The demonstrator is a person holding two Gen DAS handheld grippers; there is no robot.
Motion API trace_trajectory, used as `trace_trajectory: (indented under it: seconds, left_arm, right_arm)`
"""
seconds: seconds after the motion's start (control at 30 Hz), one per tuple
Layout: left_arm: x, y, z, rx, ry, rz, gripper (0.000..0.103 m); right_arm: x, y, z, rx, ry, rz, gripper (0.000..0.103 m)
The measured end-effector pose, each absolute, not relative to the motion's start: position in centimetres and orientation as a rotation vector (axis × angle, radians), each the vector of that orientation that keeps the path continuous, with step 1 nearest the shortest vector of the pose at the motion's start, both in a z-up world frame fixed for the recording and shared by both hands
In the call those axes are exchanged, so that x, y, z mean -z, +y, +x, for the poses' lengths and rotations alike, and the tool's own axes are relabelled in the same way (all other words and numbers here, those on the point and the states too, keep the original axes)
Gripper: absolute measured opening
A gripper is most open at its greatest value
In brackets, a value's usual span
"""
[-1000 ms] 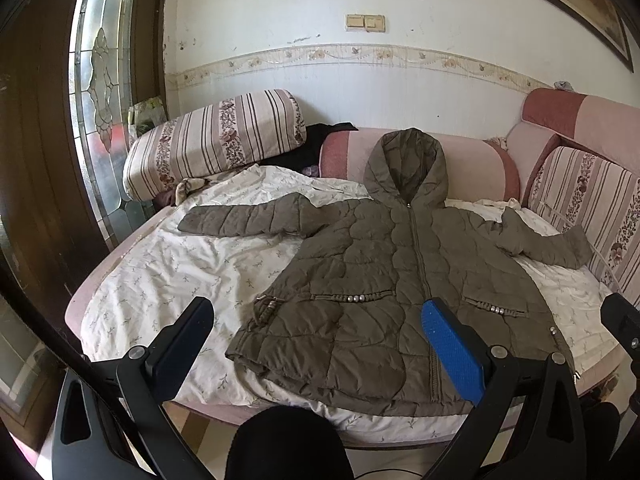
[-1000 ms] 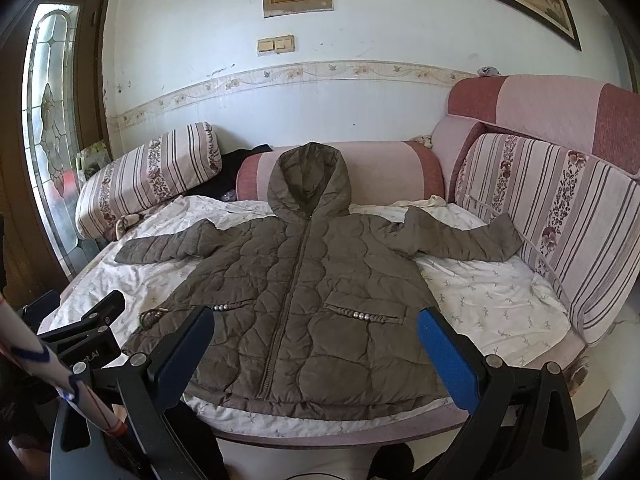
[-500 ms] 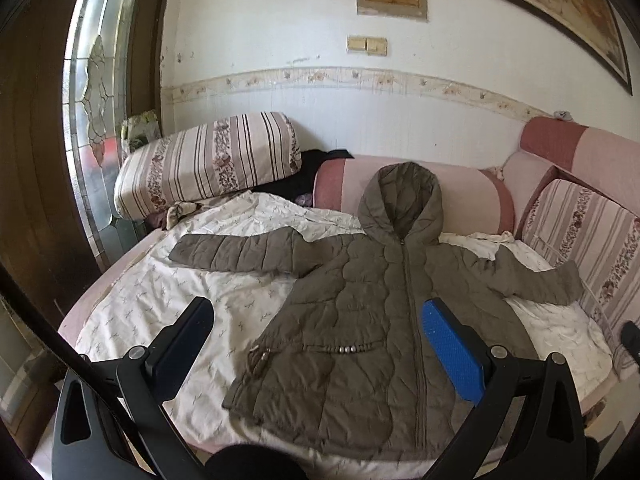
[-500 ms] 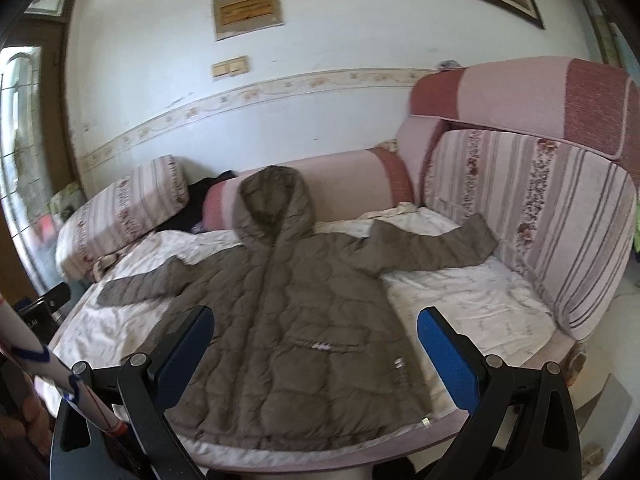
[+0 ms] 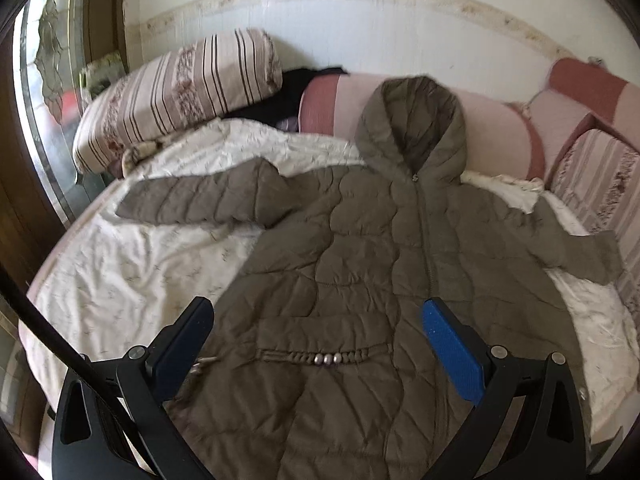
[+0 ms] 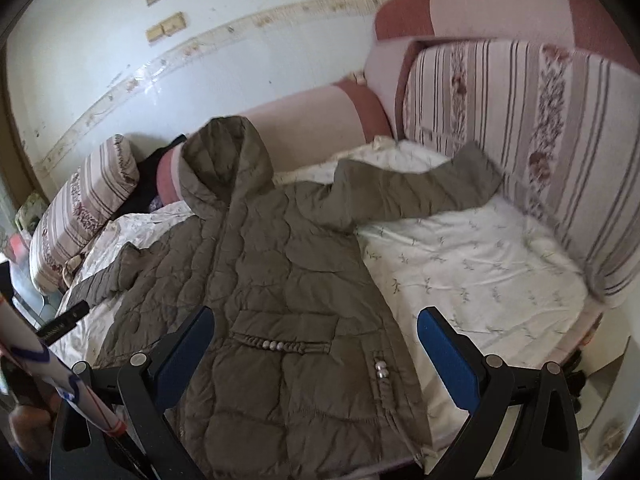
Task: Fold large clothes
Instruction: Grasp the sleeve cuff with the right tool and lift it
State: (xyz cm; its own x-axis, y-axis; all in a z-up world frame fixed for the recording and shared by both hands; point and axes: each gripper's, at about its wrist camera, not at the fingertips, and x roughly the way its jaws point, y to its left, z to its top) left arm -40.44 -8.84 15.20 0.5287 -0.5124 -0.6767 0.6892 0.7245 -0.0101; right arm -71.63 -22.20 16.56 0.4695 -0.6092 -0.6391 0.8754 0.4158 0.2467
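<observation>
Nearest the lens in the left wrist view, the left gripper [image 5: 318, 344] is seen at the bottom of the frame with its jaws spread wide and nothing held between them; the blue pad of one finger [image 5: 454, 354] is hovering over the lower part of the coat [image 5: 360, 260]. Same story in the right wrist view: the right gripper [image 6: 316, 346] is parked bottom centre, wide open, empty, over the coat's [image 6: 260, 280] hem and pocket area.

The coat itself is laid flat, front up and zipped, filling the middle of both frames on a white sheet [image 5: 132, 272]. A row of little silver beads [image 5: 328, 359] is seen on the pocket just past the left gripper. Both sleeves are spread out: one [image 5: 200, 200] is stretched toward the centre left of the left view, the other [image 6: 420, 192] toward the centre right of the right view, its cuff touching or nearly touching a striped cushion [image 6: 540, 140].

Further back, the hood [image 5: 412, 124] is propped against a pink bolster [image 5: 492, 136]. A striped pillow [image 5: 180, 96] is seen upper left, with something dark [image 5: 288, 88] tucked beside it. The wall [image 5: 360, 24] is at the very back.
</observation>
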Motion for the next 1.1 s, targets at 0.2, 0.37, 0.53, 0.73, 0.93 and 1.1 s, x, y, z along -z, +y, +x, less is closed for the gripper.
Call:
trace_trajectory:
  seconds: [0.2,0.37,0.53,0.73,0.93,1.1]
  left_arm:
    - [-11.4,-15.1,-36.9,0.676,0.762,0.246,0.103]
    - [-7.4,-19.6,-35.6,0.737,0.760,0.256,0.103]
    - [-4.4,-22.6,-34.8,0.820,0.850,0.354,0.103]
    - [-3.7,-24.9,-34.8,0.837,0.820,0.401,0.103]
    - [-2.2,-25.4,-34.7,0.838,0.844,0.430,0.103]
    - [-2.0,-25.4,-35.0,0.834,0.836,0.446,0.103]
  right_arm:
    - [-14.0,-27.8,-70.1,0.980,0.491,0.705,0.103]
    - [-11.7,-32.9,-68.7,0.977,0.470,0.775,0.100]
    - [-10.6,-38.4,-69.4,1.037,0.468,0.791,0.097]
    - [-9.4,-44.9,-73.8,1.180,0.410,0.862,0.094]
    - [-8.3,-49.7,-78.5,1.311,0.372,0.880,0.093]
    - [-7.3,-51.9,-81.1,1.370,0.370,0.889,0.082]
